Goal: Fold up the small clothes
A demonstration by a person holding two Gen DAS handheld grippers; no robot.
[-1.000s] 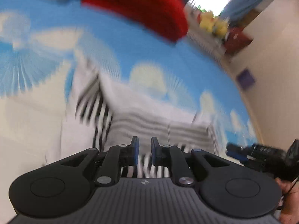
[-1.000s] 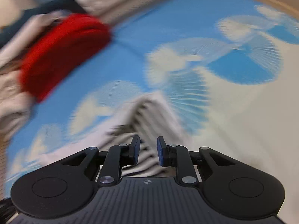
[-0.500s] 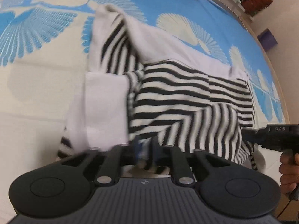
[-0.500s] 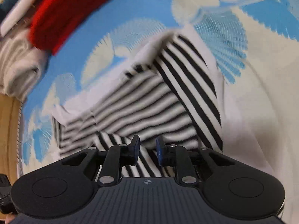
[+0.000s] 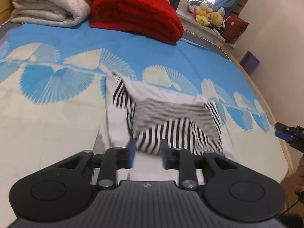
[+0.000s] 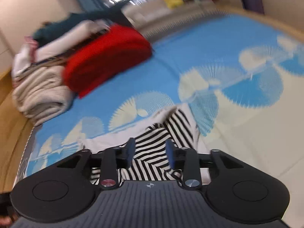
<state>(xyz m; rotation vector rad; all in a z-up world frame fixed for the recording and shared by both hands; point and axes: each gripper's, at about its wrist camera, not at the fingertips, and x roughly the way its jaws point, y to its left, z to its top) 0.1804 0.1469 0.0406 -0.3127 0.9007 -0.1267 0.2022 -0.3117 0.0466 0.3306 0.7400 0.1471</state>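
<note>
Letting go, we see both tools spread: the left tool and the right tool have just been opening, jaws now apart with nothing pinched between them. The striped garment lies partly folded on the bed, near us, striped half laid over the white one (edges blurred). This fold looks placed; another probably follows.
</note>
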